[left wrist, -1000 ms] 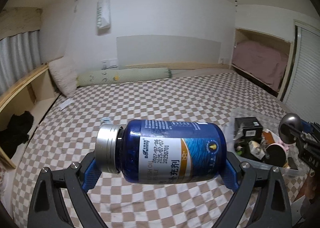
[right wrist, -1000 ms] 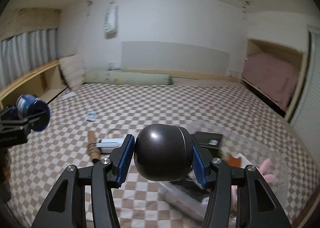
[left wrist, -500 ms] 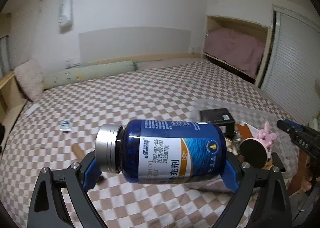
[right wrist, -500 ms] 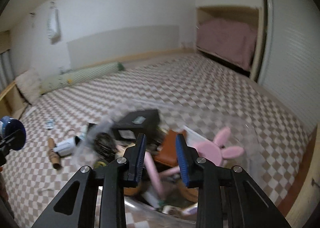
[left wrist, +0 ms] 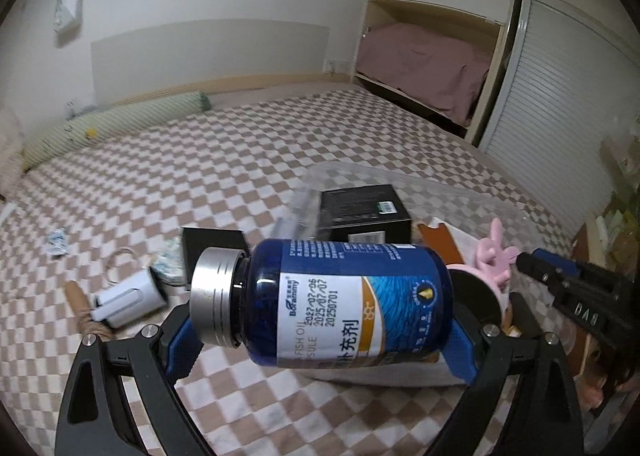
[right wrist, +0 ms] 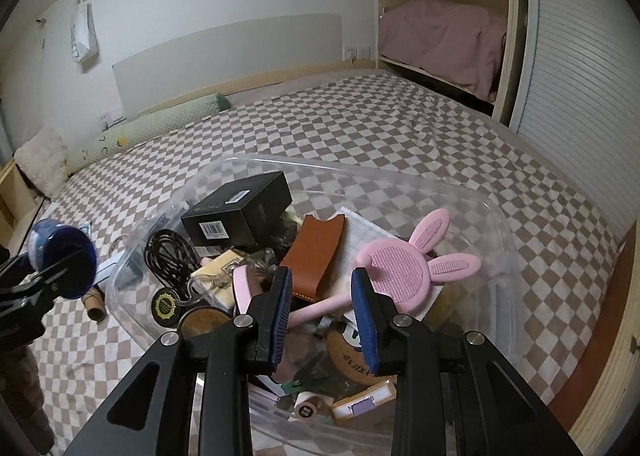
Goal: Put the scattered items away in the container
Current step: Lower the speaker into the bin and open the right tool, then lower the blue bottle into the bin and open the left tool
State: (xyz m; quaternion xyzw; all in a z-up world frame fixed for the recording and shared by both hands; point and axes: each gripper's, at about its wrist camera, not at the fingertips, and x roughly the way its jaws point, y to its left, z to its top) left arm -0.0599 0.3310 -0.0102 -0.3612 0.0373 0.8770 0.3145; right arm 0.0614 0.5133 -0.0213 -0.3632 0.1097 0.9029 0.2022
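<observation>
My left gripper [left wrist: 324, 340] is shut on a blue fish-oil bottle [left wrist: 328, 300] with a silver cap, held sideways above the checkered bed, left of the clear plastic container [left wrist: 440, 192]. The bottle also shows in the right wrist view [right wrist: 60, 256]. My right gripper [right wrist: 322, 316] is open and empty above the container [right wrist: 496, 224], which holds a black box [right wrist: 240, 212], a brown leather case [right wrist: 316, 256], a pink rabbit brush [right wrist: 404, 268] and several small items.
On the bed left of the container lie a white device [left wrist: 128, 296], a cardboard roll [left wrist: 86, 316], a black square card [left wrist: 212, 244] and a small wrapper [left wrist: 56, 242]. A green bolster [right wrist: 160, 124] lies at the headboard. A wooden bed edge [right wrist: 600, 336] runs at right.
My right gripper let go of the dark round ball into the container and now stands open over it. My left gripper has carried the bottle rightward toward the container.
</observation>
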